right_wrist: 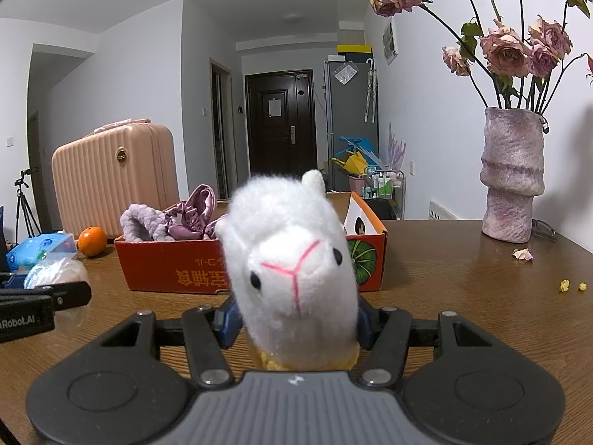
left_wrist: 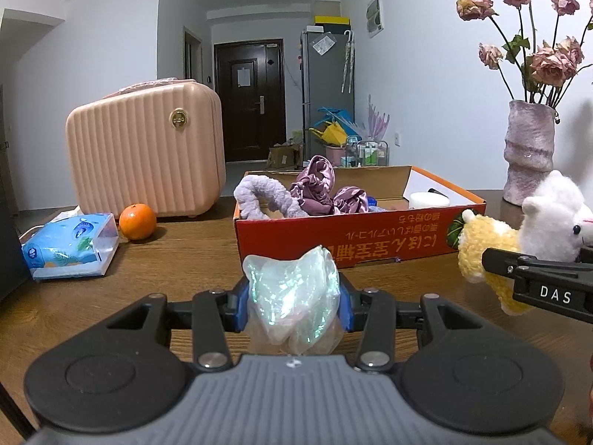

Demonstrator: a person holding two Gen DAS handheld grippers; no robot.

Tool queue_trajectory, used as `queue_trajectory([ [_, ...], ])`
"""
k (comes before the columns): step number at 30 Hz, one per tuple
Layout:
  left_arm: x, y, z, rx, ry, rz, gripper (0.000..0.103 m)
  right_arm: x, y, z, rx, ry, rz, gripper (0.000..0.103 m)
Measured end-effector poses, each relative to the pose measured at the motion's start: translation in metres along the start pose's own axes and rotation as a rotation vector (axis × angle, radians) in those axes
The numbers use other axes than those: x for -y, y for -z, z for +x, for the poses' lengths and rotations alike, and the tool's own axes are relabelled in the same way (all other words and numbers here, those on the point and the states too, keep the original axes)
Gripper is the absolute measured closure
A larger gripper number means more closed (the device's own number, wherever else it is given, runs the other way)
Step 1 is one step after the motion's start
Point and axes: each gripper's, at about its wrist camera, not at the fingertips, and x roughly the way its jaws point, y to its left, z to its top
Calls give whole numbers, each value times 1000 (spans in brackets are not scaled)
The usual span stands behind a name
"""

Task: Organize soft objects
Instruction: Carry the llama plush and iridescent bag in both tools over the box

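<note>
left tongs (left_wrist: 294, 306) clamped iridescent pouch (left_wrist: 294, 296), its base hidden behind tong body. right tongs (right_wrist: 294, 324) clamped alpaca plush (right_wrist: 292, 259), yellow body mostly hidden. beyond, above worktop (right_wrist: 463, 296), red box (left_wrist: 352, 233) held scrunchies (left_wrist: 322, 189).

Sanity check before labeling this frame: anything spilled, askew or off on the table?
Minor debris only: a fallen pink petal and two small yellow crumbs lie loose on the table near the vase, whose roses look dried and drooping. The red box sits with its print upside down. Nothing spilled.
</note>
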Motion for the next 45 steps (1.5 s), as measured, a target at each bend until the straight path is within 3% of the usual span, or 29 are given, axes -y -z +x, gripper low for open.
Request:
queue_trajectory([
  [15, 8, -26, 11, 53, 0, -61, 58, -5, -15, -7, 108, -8, 4, 45],
  [45, 19, -78, 83, 125, -29, -150, 58, 2, -55, 67, 214, 27, 23, 45],
])
